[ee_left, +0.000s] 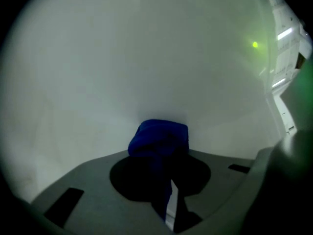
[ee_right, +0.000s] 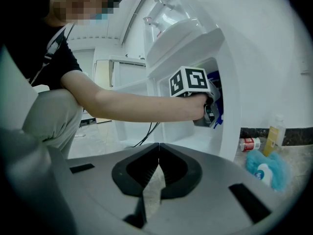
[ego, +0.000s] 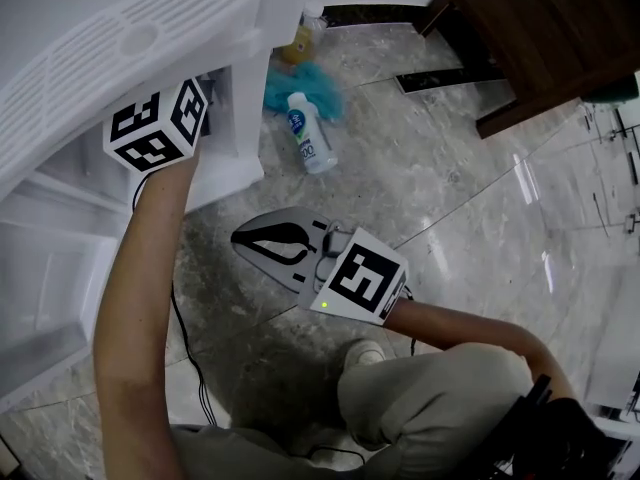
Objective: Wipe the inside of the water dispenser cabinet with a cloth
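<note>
Dim, hazy left gripper view; fisheye-dark corners; floor (ego: 450, 168) glare.

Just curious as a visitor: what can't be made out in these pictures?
- Head view: jaws of the left gripper, hidden inside the water dispenser cabinet.
- Left gripper view: whether the blue cloth touches the cabinet wall; the cloth itself covers that spot.
- Head view: the label print on the bottle, too small.
</note>
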A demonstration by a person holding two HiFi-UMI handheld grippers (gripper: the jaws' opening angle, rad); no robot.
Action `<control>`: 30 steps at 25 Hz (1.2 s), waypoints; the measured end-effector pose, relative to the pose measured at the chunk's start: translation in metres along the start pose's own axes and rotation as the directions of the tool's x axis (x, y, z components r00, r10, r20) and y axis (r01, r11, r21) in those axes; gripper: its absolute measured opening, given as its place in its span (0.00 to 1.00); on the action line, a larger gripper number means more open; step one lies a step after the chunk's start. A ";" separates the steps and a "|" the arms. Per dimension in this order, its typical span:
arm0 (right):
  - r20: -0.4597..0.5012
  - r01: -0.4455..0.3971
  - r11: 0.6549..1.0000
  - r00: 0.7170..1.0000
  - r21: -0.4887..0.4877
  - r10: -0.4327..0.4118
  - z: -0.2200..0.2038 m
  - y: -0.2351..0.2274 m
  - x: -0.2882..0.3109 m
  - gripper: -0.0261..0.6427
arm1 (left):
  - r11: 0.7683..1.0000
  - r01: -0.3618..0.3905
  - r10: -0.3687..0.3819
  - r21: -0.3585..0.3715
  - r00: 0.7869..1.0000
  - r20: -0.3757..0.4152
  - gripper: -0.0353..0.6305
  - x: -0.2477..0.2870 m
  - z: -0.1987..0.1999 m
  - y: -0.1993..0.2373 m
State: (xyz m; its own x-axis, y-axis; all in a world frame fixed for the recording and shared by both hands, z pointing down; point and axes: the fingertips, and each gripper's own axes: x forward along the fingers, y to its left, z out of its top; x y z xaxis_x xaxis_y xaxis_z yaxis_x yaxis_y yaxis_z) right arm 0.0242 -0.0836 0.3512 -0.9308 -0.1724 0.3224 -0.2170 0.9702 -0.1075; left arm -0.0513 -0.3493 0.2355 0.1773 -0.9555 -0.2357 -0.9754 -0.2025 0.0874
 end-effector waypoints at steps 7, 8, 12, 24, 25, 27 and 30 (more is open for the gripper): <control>0.019 0.017 0.999 1.000 0.035 -0.018 -0.006 -0.008 -0.013 0.04 | 0.999 -0.019 0.020 0.032 1.000 -0.010 0.15 0.007 0.002 0.006; 0.022 0.010 0.999 1.000 0.033 -0.011 -0.005 -0.006 -0.010 0.04 | 0.999 -0.012 0.013 0.049 1.000 -0.025 0.15 0.003 0.000 0.004; 0.032 -0.020 0.999 0.999 0.025 0.019 -0.003 0.003 -0.002 0.04 | 0.989 0.062 -0.057 0.132 0.998 -0.041 0.15 -0.020 -0.006 -0.018; 0.014 -0.021 0.999 1.000 0.035 0.020 -0.011 0.003 -0.003 0.04 | 0.999 -0.006 0.009 0.047 0.998 -0.062 0.15 0.008 -0.004 0.010; 0.014 -0.019 0.999 1.000 0.036 0.018 -0.011 0.002 -0.005 0.04 | 0.999 0.007 -0.005 0.040 0.998 -0.065 0.15 0.006 -0.005 0.009; 0.016 -0.014 0.999 1.000 0.045 0.013 -0.012 0.002 -0.007 0.04 | 0.997 0.038 -0.032 0.066 0.996 -0.088 0.16 0.000 -0.006 0.002; 0.016 0.020 0.998 1.000 0.051 -0.020 -0.013 -0.002 -0.006 0.04 | 0.987 0.099 -0.083 0.128 0.989 -0.120 0.16 -0.019 -0.006 -0.010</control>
State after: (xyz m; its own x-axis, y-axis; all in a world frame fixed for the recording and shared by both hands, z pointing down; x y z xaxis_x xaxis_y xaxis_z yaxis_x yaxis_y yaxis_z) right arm 0.0339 -0.0825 0.3620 -0.9307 -0.1948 0.3097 -0.2499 0.9567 -0.1493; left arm -0.0443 -0.3306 0.2447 0.2723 -0.9542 -0.1240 -0.9619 -0.2665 -0.0614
